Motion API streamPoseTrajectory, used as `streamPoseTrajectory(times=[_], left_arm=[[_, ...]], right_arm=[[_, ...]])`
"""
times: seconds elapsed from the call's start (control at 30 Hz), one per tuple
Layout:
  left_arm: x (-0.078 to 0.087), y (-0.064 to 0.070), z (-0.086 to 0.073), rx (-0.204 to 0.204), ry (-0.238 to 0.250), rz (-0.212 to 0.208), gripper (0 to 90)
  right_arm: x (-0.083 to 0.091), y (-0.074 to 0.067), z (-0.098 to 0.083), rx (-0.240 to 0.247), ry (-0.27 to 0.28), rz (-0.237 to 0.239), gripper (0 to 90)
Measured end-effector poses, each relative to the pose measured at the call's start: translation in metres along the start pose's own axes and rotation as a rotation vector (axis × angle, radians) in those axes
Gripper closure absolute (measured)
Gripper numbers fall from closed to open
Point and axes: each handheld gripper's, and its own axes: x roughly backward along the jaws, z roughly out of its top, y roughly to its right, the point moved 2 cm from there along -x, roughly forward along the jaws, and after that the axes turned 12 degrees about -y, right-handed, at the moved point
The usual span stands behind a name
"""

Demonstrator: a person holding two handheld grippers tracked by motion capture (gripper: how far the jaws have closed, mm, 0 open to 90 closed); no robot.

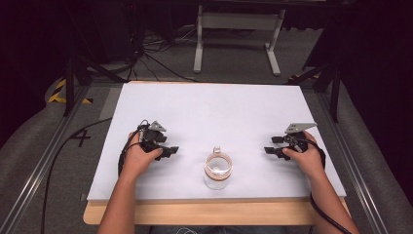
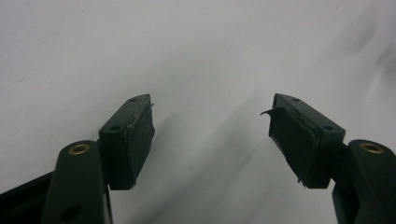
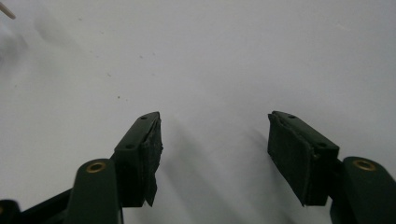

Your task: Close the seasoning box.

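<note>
Closest to me on the high view, a clear glass jar (image 1: 217, 170) stands upright on the white tabletop (image 1: 214, 112), near its front edge and about midway between my two hands. Its mouth is open, ringed by a tan band, and a small pale object (image 1: 217, 150) sits just behind it; I cannot tell what that is, nor whether it touches the jar.

My left gripper (image 1: 164, 150) rests low on the tabletop to the left of the jar, well apart from it, its tips pointing toward the jar. In the left gripper view its fingers (image 2: 135, 140) stand wide apart with only bare white surface between them, and the pad on the other side looks frayed at its upper edge. They grip nothing.

My right gripper (image 1: 271, 145) sits to the right of the jar, also well apart, tips turned inward so that the two grippers face each other across the jar. In the right gripper view its fingers (image 3: 144, 154) are spread just as wide, with nothing between them but the tabletop and a few small specks on it. The left pad there is ragged along its lower edge.

Farther off, beyond the tabletop's back edge, I see grey floor with black cables (image 1: 156, 58) strewn over it and a white frame (image 1: 238, 34) standing on two legs.
</note>
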Motion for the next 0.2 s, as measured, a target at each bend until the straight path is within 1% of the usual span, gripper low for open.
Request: streamPoseTrajectory(times=[0.13,0.2], left_arm=[[-0.0003,0.0008,0.0004,0.01,0.0,0.002,31.0],[0.0005,-0.0003,0.0008,0.003,-0.004,0.011,30.8]], right_arm=[[0.0,-0.0005,0.0004,0.002,-0.004,-0.002,35.2],[0.0,-0.0006,0.0006,0.003,-0.006,-0.002,35.3]])
